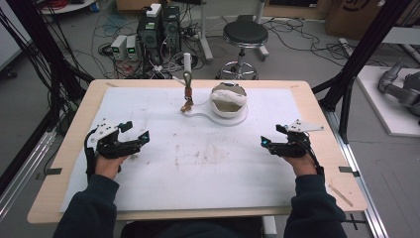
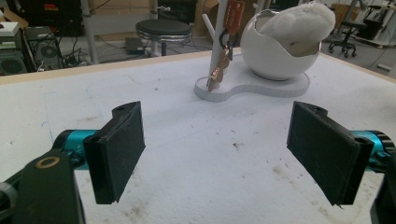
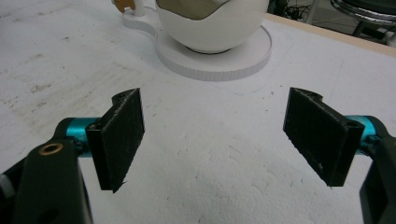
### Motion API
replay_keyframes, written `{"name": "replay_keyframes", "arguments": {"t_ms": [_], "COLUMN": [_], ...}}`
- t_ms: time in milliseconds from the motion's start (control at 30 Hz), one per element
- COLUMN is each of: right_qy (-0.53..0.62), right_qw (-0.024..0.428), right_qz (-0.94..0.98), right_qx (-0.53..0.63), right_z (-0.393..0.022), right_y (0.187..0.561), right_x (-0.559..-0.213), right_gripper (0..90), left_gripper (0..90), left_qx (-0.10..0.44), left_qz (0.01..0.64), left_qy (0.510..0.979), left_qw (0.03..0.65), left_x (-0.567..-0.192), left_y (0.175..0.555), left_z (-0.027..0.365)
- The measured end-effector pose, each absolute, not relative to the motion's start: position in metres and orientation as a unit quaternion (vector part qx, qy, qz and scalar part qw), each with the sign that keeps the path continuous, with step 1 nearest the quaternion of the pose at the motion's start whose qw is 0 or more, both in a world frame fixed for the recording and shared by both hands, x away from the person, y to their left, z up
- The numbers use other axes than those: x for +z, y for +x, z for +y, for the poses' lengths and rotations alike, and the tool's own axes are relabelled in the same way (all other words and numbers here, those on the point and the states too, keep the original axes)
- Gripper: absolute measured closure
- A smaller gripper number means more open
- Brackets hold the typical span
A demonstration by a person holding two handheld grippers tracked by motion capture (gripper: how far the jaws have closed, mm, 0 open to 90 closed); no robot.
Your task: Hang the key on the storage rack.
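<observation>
Stained white mat [image 1: 198, 168] on a pale wooden table [image 1: 322, 114], cables and a stool [image 1: 244, 34] beyond, left gripper [image 1: 134, 136] and right gripper [image 1: 271, 140] both gaping empty, the smooth round white bowl [image 1: 225, 106] and key stand [image 1: 188, 74] sitting far centre.

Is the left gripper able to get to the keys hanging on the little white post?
Probably yes. The left gripper is open, and bare white mat lies between it and the keys on the post. The bowl sits just beside them.
</observation>
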State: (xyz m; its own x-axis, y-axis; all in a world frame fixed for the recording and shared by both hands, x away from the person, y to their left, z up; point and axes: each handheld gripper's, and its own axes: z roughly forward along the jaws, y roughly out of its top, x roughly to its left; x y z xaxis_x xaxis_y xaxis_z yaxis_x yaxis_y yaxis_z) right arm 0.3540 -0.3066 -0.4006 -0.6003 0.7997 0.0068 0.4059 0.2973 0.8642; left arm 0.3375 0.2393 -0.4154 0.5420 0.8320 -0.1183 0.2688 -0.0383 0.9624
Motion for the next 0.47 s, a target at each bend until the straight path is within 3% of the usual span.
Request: {"name": "replay_keyframes", "arguments": {"t_ms": [467], "right_qy": [0.390], "right_qw": [0.220], "right_qz": [0.772], "right_qx": [0.451], "right_z": [-0.3108], "right_y": [0.3554], "right_x": [-0.4013], "right_gripper": [20.8], "left_gripper": [18.8], "left_qx": [0.249], "left_qz": [0.410], "left_qy": [0.672], "left_qw": [0.565], "left_x": [-0.4156], "left_y": [0.3384], "left_z": [0.2391]}}
